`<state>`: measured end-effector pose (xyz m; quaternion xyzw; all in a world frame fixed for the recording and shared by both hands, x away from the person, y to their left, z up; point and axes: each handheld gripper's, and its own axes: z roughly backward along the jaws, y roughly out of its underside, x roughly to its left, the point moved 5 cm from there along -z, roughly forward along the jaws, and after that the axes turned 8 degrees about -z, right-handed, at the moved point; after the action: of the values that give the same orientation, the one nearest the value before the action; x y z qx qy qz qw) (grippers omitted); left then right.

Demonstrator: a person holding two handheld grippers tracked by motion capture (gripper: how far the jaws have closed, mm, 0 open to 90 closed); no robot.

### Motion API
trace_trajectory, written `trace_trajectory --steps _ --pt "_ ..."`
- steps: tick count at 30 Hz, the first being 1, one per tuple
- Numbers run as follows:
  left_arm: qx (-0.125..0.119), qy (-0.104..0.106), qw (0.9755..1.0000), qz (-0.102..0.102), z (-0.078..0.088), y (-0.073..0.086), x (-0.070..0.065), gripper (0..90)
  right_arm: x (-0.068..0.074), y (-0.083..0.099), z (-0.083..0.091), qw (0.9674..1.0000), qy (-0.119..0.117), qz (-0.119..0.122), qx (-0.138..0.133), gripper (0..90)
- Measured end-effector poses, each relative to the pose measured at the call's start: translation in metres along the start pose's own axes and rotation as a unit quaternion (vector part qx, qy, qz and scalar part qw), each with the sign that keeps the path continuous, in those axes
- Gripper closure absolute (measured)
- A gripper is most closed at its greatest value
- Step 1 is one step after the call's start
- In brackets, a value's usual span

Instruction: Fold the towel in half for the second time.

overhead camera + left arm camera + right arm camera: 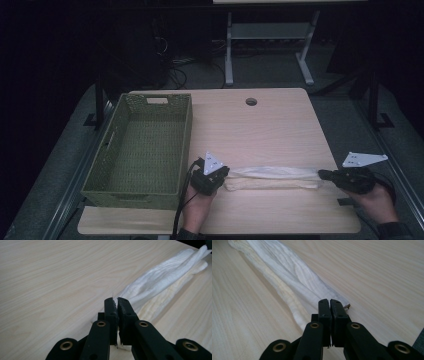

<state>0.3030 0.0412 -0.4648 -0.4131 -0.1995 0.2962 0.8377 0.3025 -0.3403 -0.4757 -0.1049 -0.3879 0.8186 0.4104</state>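
A long white cloth [274, 177] lies stretched left to right near the front of the wooden table [260, 130], folded into a narrow strip. My left gripper [226, 173] is shut on its left end; in the left gripper view the black jaws pinch the fabric [160, 282] at the gripper [117, 300]. My right gripper [322, 174] is shut on the right end; in the right gripper view the cloth [287, 280] runs away from the closed gripper [329, 302]. Both hands hold the grippers low over the table.
A green woven basket [186, 145] with nothing in it stands on the left part of the table, its right wall close to my left gripper. A round cable hole [251, 101] sits near the far edge. The table's right edge lies just beyond my right hand.
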Motion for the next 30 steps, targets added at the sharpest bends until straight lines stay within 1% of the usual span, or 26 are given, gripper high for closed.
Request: trace_trajectory --steps 1,2,3,6,7,8,9,11,12,14,15,16,17,19,22,23,24,26,27,29,30 --pt "0.008 0.001 1.0000 -0.004 0.000 0.002 -0.001 86.0 0.001 0.001 0.000 1.0000 -0.001 -0.002 0.002 87.4" --pt "0.007 0.001 1.0000 -0.001 -0.001 0.003 -0.003 86.0 0.001 0.003 -0.001 1.0000 -0.003 -0.003 0.004 87.3" --pt "0.013 0.002 0.9999 -0.005 -0.001 0.005 -0.004 85.9 0.002 0.004 -0.001 1.0000 -0.005 -0.003 0.006 87.2" --pt "0.025 0.008 0.9997 -0.002 -0.003 0.012 -0.008 85.5 0.002 0.007 -0.003 0.9999 -0.008 -0.002 0.015 86.7" --pt "0.026 0.011 0.9996 -0.001 -0.004 0.013 -0.009 85.2 0.002 0.008 -0.004 0.9998 -0.010 -0.006 0.018 86.3" --pt "0.026 0.014 0.9996 0.000 -0.003 0.013 -0.010 84.8 0.002 0.008 -0.004 0.9997 -0.011 -0.005 0.020 84.8" --pt "0.026 0.014 0.9996 -0.002 -0.002 0.013 -0.011 83.4 0.003 0.008 -0.004 0.9997 -0.014 -0.006 0.019 80.2" --pt "0.021 0.016 0.9997 -0.003 0.001 0.010 -0.013 78.1 0.005 0.005 -0.001 0.9997 -0.022 -0.009 0.009 75.2" --pt "0.018 0.016 0.9997 -0.006 0.004 0.006 -0.013 77.5 0.006 0.003 0.000 0.9996 -0.026 -0.012 0.004 74.7" --pt "0.009 0.020 0.9997 -0.007 0.007 0.000 -0.015 75.9 0.008 -0.001 0.004 0.9995 -0.029 -0.011 -0.007 75.2" --pt "0.007 0.022 0.9997 -0.007 0.007 -0.003 -0.016 75.7 0.010 -0.002 0.005 0.9994 -0.031 -0.011 -0.012 77.0" --pt "0.008 0.026 0.9996 -0.013 0.007 -0.006 -0.016 75.7 0.011 -0.003 0.006 0.9993 -0.033 -0.009 -0.012 79.6" --pt "0.008 0.033 0.9994 -0.009 0.006 -0.007 -0.018 75.8 0.012 -0.003 0.005 0.9994 -0.033 -0.007 -0.009 82.0" --pt "0.015 0.046 0.9988 -0.008 0.000 -0.007 -0.020 77.7 0.013 0.000 0.001 0.9994 -0.035 0.000 0.003 85.7" --pt "0.037 0.067 0.9971 -0.003 -0.014 0.000 -0.022 81.4 0.014 0.007 -0.009 0.9987 -0.038 0.002 0.034 88.6" --pt "0.045 0.069 0.9965 -0.006 -0.017 0.002 -0.022 82.3 0.015 0.009 -0.012 0.9983 -0.040 0.001 0.043 89.2" --pt "0.056 0.073 0.9957 -0.007 -0.021 0.006 -0.022 82.5 0.014 0.010 -0.014 0.9980 -0.040 0.007 0.048 89.2" --pt "0.077 0.070 0.9945 -0.012 -0.029 0.012 -0.020 83.3 0.015 0.014 -0.017 0.9972 -0.040 0.003 0.063 89.3" --pt "0.085 0.072 0.9937 -0.012 -0.032 0.016 -0.020 83.3 0.014 0.015 -0.019 0.9969 -0.040 0.006 0.067 89.4" --pt "0.084 0.076 0.9934 -0.012 -0.034 0.018 -0.018 84.4 0.014 0.015 -0.020 0.9966 -0.041 0.005 0.071 89.5" --pt "0.089 0.078 0.9928 -0.017 -0.034 0.018 -0.017 84.4 0.013 0.015 -0.020 0.9965 -0.042 0.005 0.072 89.5"
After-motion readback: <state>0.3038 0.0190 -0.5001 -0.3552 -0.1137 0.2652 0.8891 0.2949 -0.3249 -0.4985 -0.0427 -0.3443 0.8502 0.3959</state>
